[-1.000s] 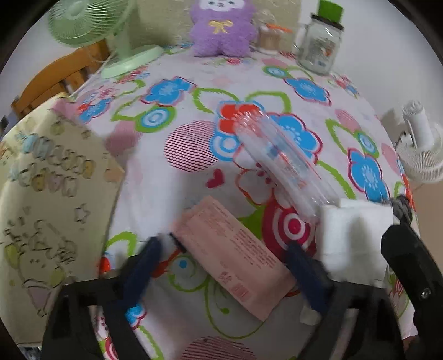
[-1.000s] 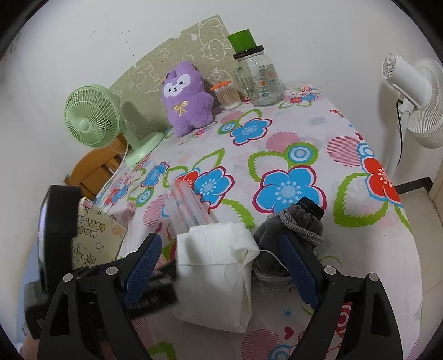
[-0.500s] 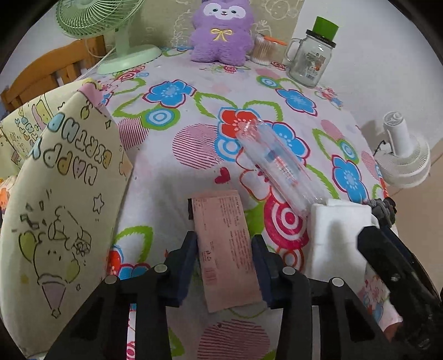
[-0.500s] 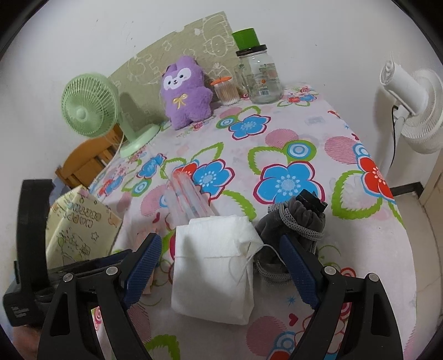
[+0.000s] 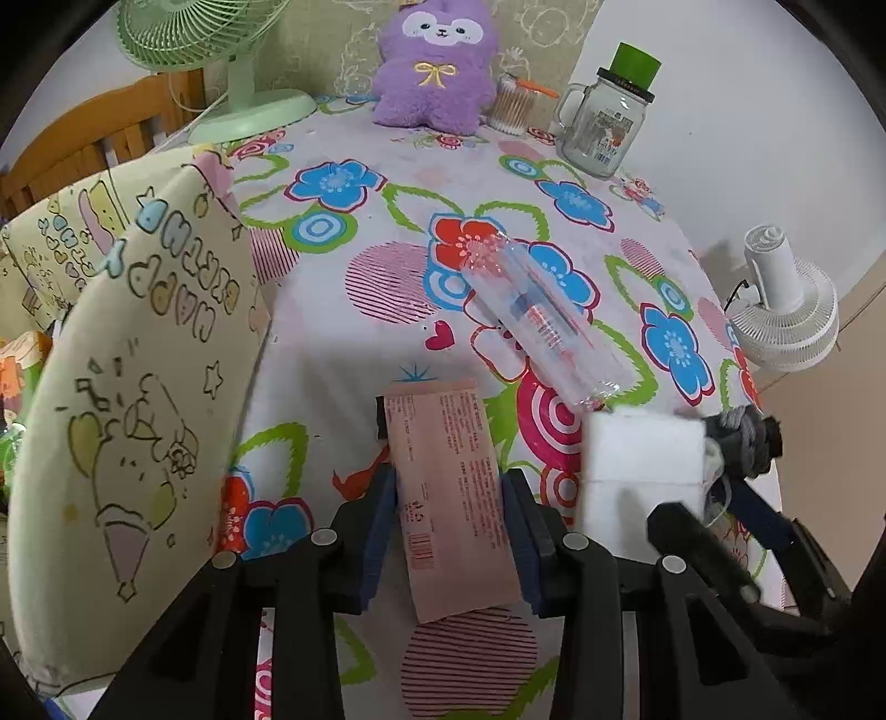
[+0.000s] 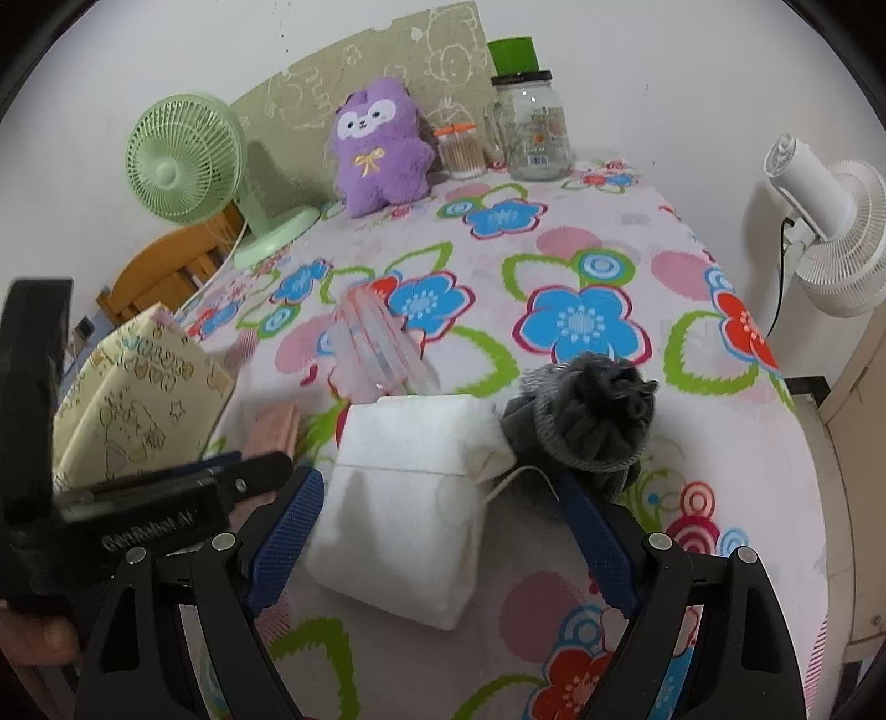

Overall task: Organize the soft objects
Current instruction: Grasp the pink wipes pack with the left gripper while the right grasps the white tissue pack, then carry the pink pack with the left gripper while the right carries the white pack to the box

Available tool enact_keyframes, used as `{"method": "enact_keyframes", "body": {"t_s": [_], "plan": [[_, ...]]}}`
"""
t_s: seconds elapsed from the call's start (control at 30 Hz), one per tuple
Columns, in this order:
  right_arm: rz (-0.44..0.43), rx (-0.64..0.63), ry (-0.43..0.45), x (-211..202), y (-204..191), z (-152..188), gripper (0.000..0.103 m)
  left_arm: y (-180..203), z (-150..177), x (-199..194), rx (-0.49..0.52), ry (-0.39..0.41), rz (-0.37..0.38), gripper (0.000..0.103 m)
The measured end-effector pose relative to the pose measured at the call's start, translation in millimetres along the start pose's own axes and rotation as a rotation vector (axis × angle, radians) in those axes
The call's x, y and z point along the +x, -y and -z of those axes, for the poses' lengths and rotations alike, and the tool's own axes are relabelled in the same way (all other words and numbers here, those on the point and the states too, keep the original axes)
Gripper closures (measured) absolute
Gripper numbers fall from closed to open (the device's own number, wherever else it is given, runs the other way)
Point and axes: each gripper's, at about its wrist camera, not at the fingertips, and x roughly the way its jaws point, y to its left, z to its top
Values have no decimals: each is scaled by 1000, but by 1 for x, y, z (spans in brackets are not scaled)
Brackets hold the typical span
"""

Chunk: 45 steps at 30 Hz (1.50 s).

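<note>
My left gripper (image 5: 451, 501) is shut on a flat pink packet (image 5: 448, 498) that lies on the flowered tablecloth (image 5: 354, 266). My right gripper (image 6: 437, 515) is open, its jaws on either side of a white drawstring pouch (image 6: 404, 498), not touching it. A grey knitted pouch (image 6: 581, 415) sits just right of the white one. A clear plastic tube (image 5: 542, 327) lies beyond them. A purple plush toy (image 5: 437, 66) sits at the far edge. The white pouch also shows in the left wrist view (image 5: 637, 476).
A cream gift bag (image 5: 138, 387) stands at the left edge. A green desk fan (image 5: 221, 50), a cotton-swab jar (image 6: 459, 149) and a glass mug with green lid (image 5: 609, 116) stand at the back. A white fan (image 6: 830, 221) stands off the right side.
My left gripper has moved forward over the pink packet and closed on its sides. The right gripper has stayed open around the white pouch.
</note>
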Motion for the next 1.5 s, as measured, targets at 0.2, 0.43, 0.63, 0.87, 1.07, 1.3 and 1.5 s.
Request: {"method": "enact_keyframes", "body": {"t_s": [0.2,0.43,0.63,0.87,1.07,1.3,1.5], "plan": [[42,-40,-35,8,-9,6,14,1,3,-7,9,19,-10,64],[93,-89,-54,14,-18,9,34,2,4,-14,19,40,-19,64],[33,-29,-53,9,-13,7,66,2,4,-22,26,61,-16,63],[39,-20,-19,-7,-16,4,74,4,4,-37,45,102,-17,63],[45,-22,23,-25,-21,-1,74,5,7,-52,59,135,-9,63],[45,-14,71,-46,-27,-7,74,5,9,-73,71,183,-2,63],[45,-31,110,-63,-41,-14,74,1,9,-89,71,218,5,63]]}}
